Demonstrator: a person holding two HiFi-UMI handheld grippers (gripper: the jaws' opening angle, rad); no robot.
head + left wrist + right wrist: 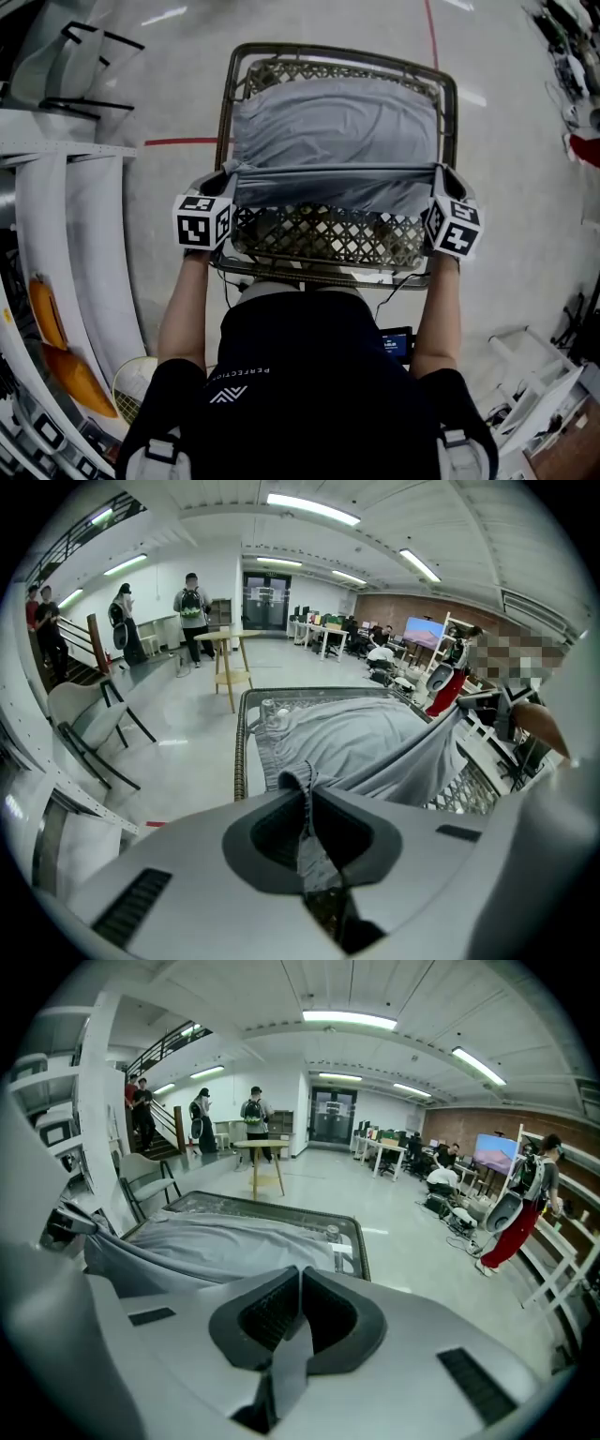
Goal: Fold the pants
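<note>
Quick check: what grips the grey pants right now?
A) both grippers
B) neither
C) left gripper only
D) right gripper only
A: the left gripper and the right gripper each have their jaws pinched on cloth of the pants, which stretch between them.

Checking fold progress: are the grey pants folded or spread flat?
Neither fully: the pants lie flat, but their near edge is raised, stretched between the left hand-held gripper and right hand-held gripper.
</note>
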